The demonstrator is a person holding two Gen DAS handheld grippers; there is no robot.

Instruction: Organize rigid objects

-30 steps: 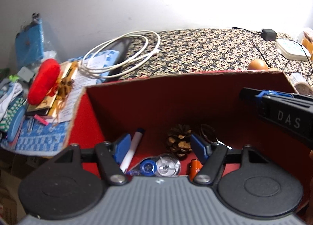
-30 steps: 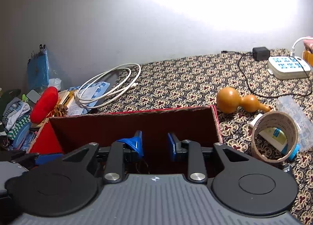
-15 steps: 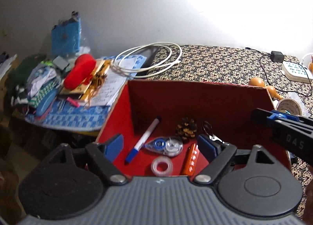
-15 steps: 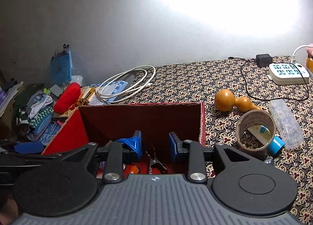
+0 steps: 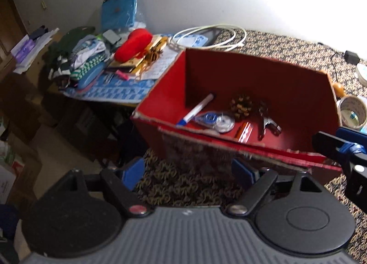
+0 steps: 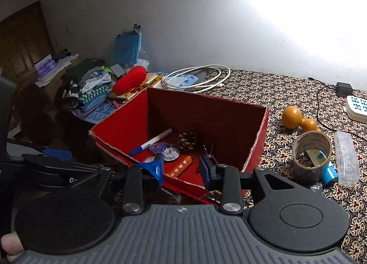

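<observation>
A red cardboard box (image 5: 252, 63) stands open on the patterned table. Inside lie a white marker (image 5: 198, 109), a tape dispenser (image 5: 215, 120), a pine cone (image 5: 240, 105), a metal clip (image 5: 267, 122) and an orange piece (image 5: 245, 129). My left gripper (image 5: 189, 172) hangs in front of the box's near wall, open wide with nothing between its fingers. My right gripper (image 6: 181, 167) hovers above the box's (image 6: 206, 99) near right corner. Its jaws are opening and hold nothing. Below them sit the marker (image 6: 156, 141) and pine cone (image 6: 189, 141).
Right of the box lie a wooden gourd (image 6: 298, 121), a brown tape roll (image 6: 312, 156), a clear plastic case (image 6: 346, 158) and a power strip (image 6: 357, 108). A white cable coil (image 6: 197, 78), a red pouch (image 6: 129, 80) and folded cloths (image 6: 94, 87) crowd the far left.
Both grippers have drawn back and up out of the box, so its whole inside shows. The left jaws have spread wider and the right jaws have widened too.
</observation>
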